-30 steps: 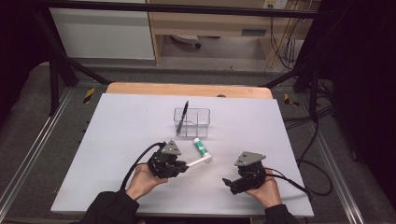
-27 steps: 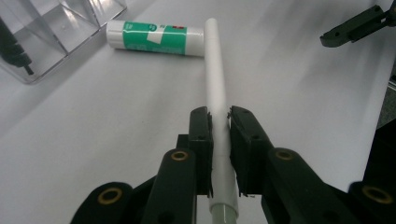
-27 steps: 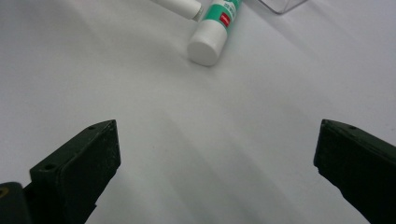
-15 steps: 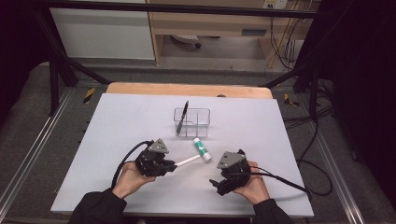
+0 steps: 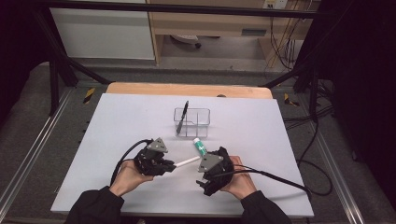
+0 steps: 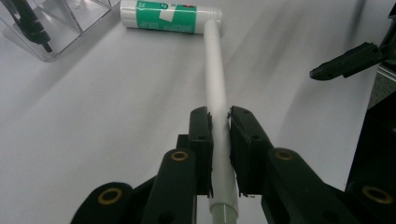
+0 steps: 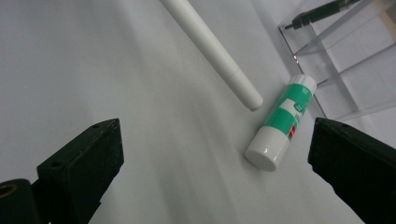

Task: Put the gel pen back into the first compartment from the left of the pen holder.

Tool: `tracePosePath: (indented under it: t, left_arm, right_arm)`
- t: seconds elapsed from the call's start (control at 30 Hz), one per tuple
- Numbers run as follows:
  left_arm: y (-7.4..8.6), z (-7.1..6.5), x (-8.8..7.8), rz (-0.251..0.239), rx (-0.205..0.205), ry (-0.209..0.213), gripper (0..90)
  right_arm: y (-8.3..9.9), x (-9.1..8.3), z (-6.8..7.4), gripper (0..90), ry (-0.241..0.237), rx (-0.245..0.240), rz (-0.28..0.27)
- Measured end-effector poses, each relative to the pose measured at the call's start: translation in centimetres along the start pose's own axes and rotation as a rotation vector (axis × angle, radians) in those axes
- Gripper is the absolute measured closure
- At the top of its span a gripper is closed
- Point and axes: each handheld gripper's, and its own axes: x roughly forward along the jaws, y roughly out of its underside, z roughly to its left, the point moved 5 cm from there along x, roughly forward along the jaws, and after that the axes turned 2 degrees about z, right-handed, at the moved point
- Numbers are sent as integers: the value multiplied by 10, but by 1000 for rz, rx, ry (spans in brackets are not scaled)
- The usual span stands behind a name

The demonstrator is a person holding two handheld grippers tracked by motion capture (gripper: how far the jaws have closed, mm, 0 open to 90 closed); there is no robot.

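Near the lower middle of the high view, the left gripper point(image 5: 164, 166) holds a white pen point(image 5: 186, 162) between its jaws. The left gripper view shows why the hold looks firm: both black pads press on the barrel close to its rear end, so the long front part point(image 6: 215, 74) stays free and points toward the upper part of that frame. I think the pen is gripped so far back to leave room for the other gripper to take it.

The right gripper point(image 5: 211, 173) sits just right of the pen's tip, and its jaws stand wide with nothing between them point(image 7: 210, 158). In the right gripper view the pen's end point(image 7: 224, 70) comes in from the upper middle, while a green and white glue stick point(image 7: 281, 123) lies flat on the white table point(image 5: 116, 121) beside it.

Farther up the high view stands a clear organiser point(image 5: 192, 122) with a black pen point(image 5: 182, 114) leaning in one compartment, probably the place for such items.
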Motion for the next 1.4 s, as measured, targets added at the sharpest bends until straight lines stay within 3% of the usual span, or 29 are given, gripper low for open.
tracePosePath:
  t: [0.27,0.5,0.8,0.97,1.17,1.4]
  left_arm:
    - [-13,-7,3,17,31,21,783]
    - [-26,-14,13,42,46,40,782]
    - [-42,-27,24,80,95,61,783]
    - [-48,-33,29,85,105,77,782]
    - [-50,-37,32,95,114,82,782]
    - [-50,-37,31,97,118,85,782]
  right_arm:
    - [-10,0,1,97,13,-62,-13]
    - [-9,0,4,195,27,-131,-18]
    - [-7,-2,8,344,42,-205,-16]
    - [-4,-3,10,449,66,-285,-10]
    - [-2,-4,13,576,91,-346,-7]
    - [-1,-5,15,686,98,-381,-15]
